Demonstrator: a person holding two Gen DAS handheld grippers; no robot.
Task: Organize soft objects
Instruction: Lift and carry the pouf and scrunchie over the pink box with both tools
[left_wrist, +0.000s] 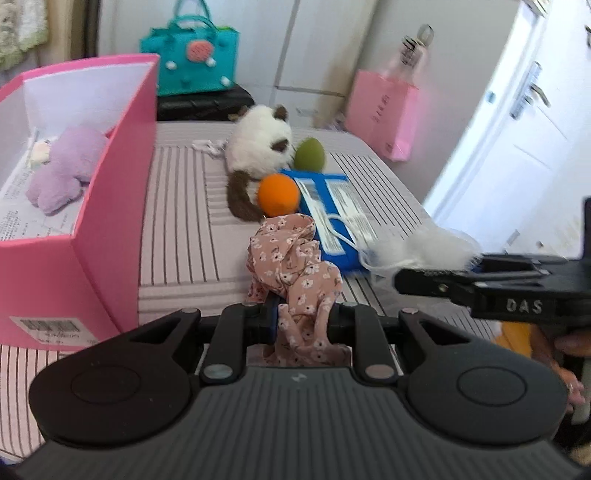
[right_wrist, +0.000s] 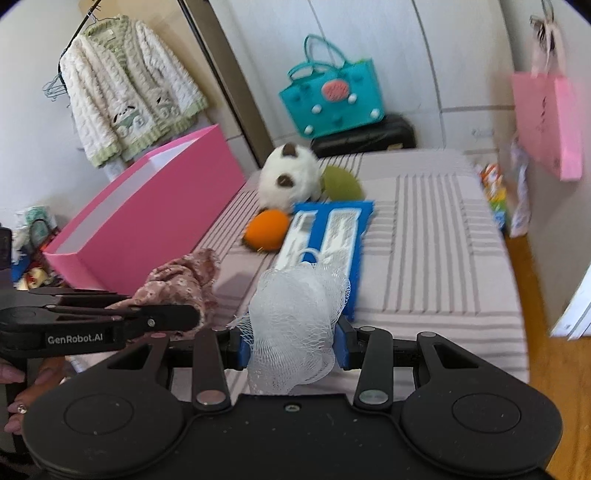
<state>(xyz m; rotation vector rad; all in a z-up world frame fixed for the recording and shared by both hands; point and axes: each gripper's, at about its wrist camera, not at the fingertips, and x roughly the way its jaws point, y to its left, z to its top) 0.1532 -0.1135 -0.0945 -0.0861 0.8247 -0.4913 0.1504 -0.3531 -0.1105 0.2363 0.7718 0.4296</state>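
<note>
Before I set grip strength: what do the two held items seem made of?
Left claw is shut on the floral scrunchie: thin matte woven fabric, judging by its soft gathered folds. Right claw is shut on the white mesh puff: likely plastic netting, with open see-through diamond mesh.

Bright, soft daylight fills both views, strongest at the right edge of the left wrist view where the white door (left_wrist: 517, 122) washes out. Shadows stay faint under the pink box (left_wrist: 110, 206). Motion blur smears the plush cat (right_wrist: 288, 177) and teal bag (right_wrist: 332, 99). Fisheye bending curves the walls at the frame edges, and dark corners vignette the right wrist view. Nearby black parts look sharp.
</note>
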